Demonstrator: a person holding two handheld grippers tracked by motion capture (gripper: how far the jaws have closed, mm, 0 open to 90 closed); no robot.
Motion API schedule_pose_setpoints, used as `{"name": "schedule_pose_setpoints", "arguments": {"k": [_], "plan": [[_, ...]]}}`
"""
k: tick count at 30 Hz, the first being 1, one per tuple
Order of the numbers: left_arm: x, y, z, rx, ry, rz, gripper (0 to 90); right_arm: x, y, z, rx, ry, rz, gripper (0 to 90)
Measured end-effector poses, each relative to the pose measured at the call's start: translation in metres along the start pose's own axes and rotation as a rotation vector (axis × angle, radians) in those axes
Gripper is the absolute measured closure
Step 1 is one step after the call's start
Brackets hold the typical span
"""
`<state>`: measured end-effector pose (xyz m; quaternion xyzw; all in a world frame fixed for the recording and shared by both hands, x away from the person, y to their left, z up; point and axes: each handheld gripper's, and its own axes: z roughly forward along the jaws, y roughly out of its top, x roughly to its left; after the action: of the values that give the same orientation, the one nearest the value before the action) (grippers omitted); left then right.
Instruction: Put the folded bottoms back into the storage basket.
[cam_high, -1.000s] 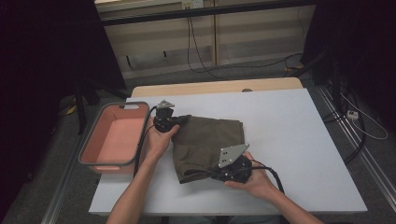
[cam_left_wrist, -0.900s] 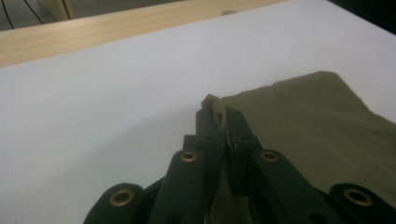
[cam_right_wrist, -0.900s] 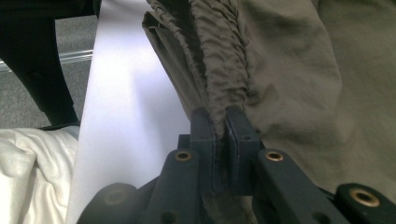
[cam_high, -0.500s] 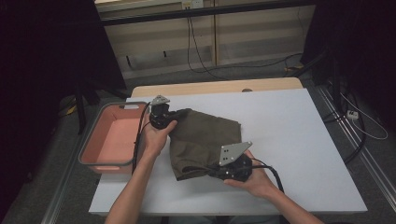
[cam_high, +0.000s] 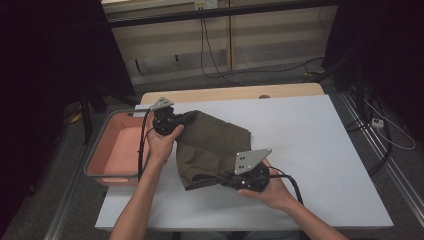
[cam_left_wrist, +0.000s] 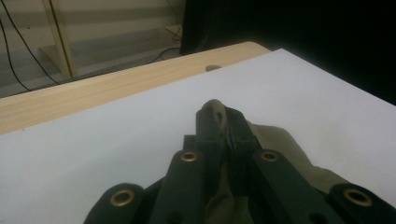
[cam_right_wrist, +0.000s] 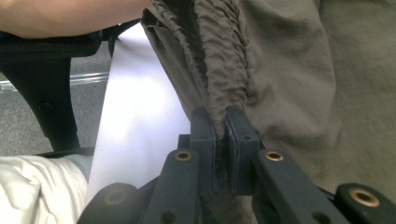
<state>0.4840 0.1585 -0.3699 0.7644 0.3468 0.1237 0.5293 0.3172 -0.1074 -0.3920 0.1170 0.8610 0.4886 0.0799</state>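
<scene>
The desk (cam_high: 320, 150), white-topped with a pale wooden strip along its far edge, carries an olive-green garment (cam_high: 210, 145), bunched and creased, lying left of its middle; no brand, label or writing can be read on the cloth, the desk or the tongs. Against the desk's left edge sits a salmon-pink bin (cam_high: 117, 150) with a grey rim. The garment is plain woven cloth with a gathered, elasticated band, clear in the right gripper view, where that puckered band (cam_right_wrist: 219, 70) runs up from the jaws. The left tongs (cam_high: 186, 118) are clenched on the garment's far-left corner, and in the left gripper view a small fold of olive cloth (cam_left_wrist: 215, 112) sticks out above the closed jaws, with the rest trailing down to the right. The right tongs (cam_high: 226, 179) are clenched on the near edge of the garment, jaws pinched on the gathered band. Compared with a second ago, the left tongs have risen and drawn the far-left corner up and away from the person, so the cloth now stretches in a longer slope between the two grips, while the right hand (cam_high: 270, 187) has stayed where it was near the front of the desk.
</scene>
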Motion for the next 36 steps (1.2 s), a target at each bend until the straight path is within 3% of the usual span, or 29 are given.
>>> {"name": "schedule_pose_setpoints", "arguments": {"k": [8,12,21,28,36], "plan": [[0.001,0.006,-0.008,-0.029,-0.003,0.007,86.4,0.000,0.007,0.001,-0.010,0.002,-0.018,83.6],[0.001,0.011,-0.015,-0.043,0.021,0.019,86.4,0.000,0.011,0.002,-0.021,0.003,-0.024,83.7],[0.009,0.016,-0.030,-0.081,0.035,-0.006,86.4,-0.004,0.023,0.005,-0.043,0.015,-0.046,83.7],[0.011,0.025,-0.037,-0.110,0.044,-0.001,86.4,-0.007,0.028,0.014,-0.050,0.008,-0.032,83.7],[0.018,0.035,-0.055,-0.127,0.067,0.010,86.4,-0.009,0.045,0.027,-0.065,0.019,-0.057,83.8]]}}
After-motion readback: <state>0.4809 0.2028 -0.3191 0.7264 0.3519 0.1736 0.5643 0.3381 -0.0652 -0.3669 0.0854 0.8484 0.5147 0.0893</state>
